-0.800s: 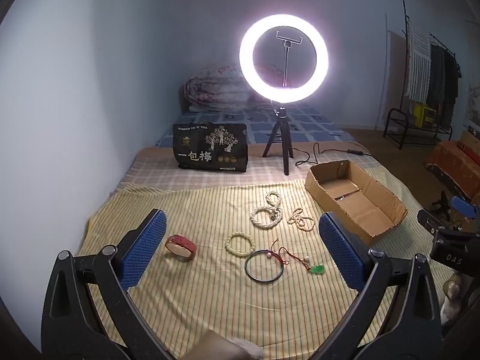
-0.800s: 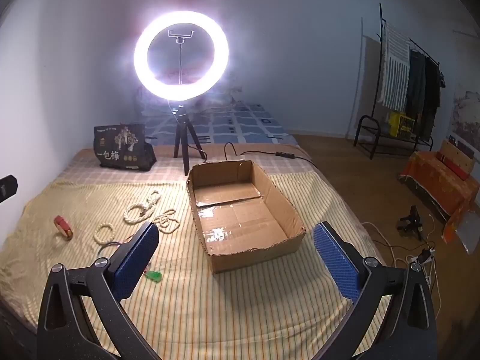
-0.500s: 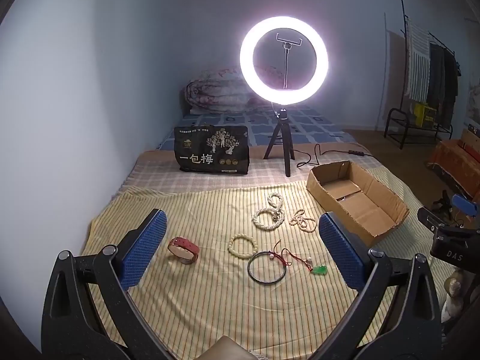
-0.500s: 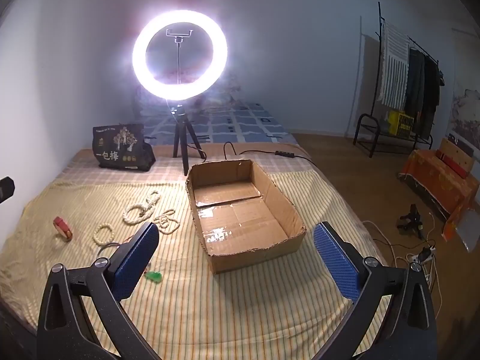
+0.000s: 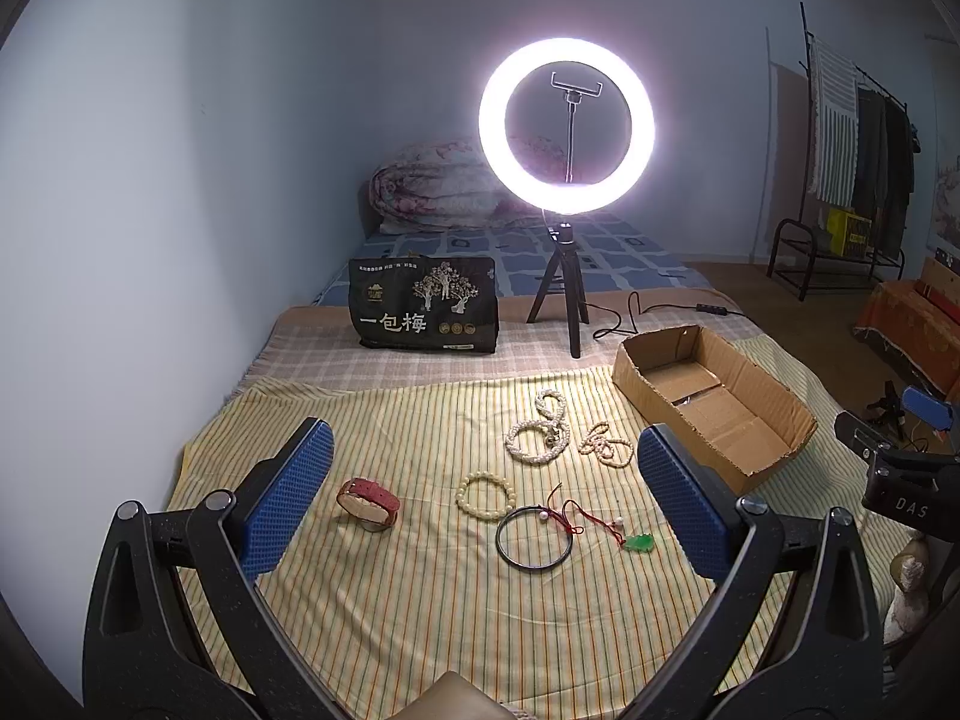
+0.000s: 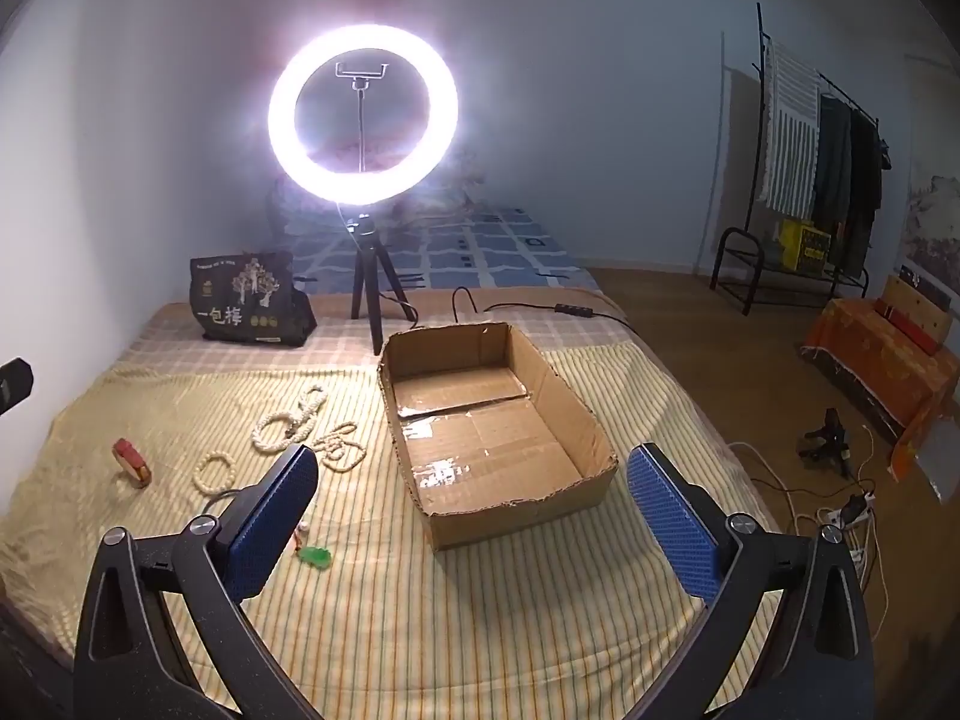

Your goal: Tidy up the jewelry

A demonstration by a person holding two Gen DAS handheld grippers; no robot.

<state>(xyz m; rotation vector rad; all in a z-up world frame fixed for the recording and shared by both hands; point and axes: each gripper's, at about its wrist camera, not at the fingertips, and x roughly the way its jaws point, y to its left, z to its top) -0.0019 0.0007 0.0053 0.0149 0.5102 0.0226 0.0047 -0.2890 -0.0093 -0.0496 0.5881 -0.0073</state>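
Several pieces of jewelry lie on a yellow striped cloth. In the left wrist view I see a red strap bracelet, a cream bead bracelet, a black bangle, a red cord with a green pendant, a thick pearl necklace and a smaller bead string. My left gripper hangs open above them, holding nothing. An open cardboard box sits to their right. My right gripper is open in front of the box, holding nothing. In the right wrist view its left finger partly hides the bangle.
A lit ring light on a tripod and a black printed bag stand behind the cloth, with a cable trailing right. A folded quilt lies at the wall. The bed's right edge drops to a floor with cords.
Both views have barely shifted. Nothing on the cloth has moved and both grippers stay open.
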